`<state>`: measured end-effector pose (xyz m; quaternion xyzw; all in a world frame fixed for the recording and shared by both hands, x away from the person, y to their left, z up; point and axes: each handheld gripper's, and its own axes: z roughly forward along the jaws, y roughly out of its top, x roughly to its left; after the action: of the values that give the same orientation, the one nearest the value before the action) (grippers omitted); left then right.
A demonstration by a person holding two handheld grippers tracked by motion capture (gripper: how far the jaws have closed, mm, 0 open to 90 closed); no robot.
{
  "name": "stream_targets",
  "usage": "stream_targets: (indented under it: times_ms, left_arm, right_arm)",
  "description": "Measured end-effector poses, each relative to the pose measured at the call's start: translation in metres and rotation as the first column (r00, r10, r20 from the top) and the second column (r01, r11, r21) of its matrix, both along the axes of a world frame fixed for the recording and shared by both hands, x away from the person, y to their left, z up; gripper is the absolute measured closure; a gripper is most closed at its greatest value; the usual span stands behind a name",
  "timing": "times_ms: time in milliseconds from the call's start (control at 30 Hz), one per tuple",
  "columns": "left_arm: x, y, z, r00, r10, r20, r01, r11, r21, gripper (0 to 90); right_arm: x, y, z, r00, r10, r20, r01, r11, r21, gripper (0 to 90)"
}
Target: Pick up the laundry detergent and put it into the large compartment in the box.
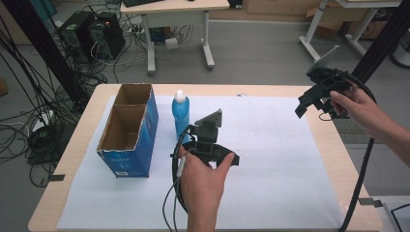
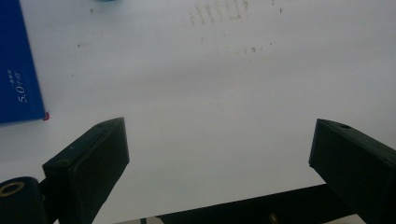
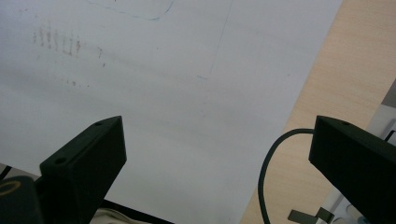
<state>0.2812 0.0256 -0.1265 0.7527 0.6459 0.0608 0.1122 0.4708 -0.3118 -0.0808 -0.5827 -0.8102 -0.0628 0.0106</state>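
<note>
Though capped white, upright blue bottle [image 1: 181,114].

Blue bottle [image 1: 181,116] beside open box [image 1: 129,129]

Even bright light; soft shadows; gripper views slightly blurred, jaws dark.

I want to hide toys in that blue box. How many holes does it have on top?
2. The blue box has one compartment at its far end and one compartment nearer the person. Both look empty, though their bottoms are partly hidden.
</note>
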Motion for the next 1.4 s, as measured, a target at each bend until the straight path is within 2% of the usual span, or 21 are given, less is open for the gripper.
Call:
stream_targets:
  times_ms: [667, 1400]
  left_arm:
    - [0.001, -0.002, 0.006, 1.0, 0.004, 0.007, -0.004, 0.9999, 0.014, 5.2]
    - [0.007, 0.001, 0.027, 0.9989, 0.003, 0.048, -0.006, 0.9986, 0.052, 5.2]
  right_arm:
    - [-0.001, -0.002, 0.0, 1.0, -0.001, 0.001, 0.001, 1.0, 0.001, 3.8]
    - [0.003, 0.001, -0.003, 0.9999, 0.002, -0.012, -0.002, 1.0, -0.011, 3.8]
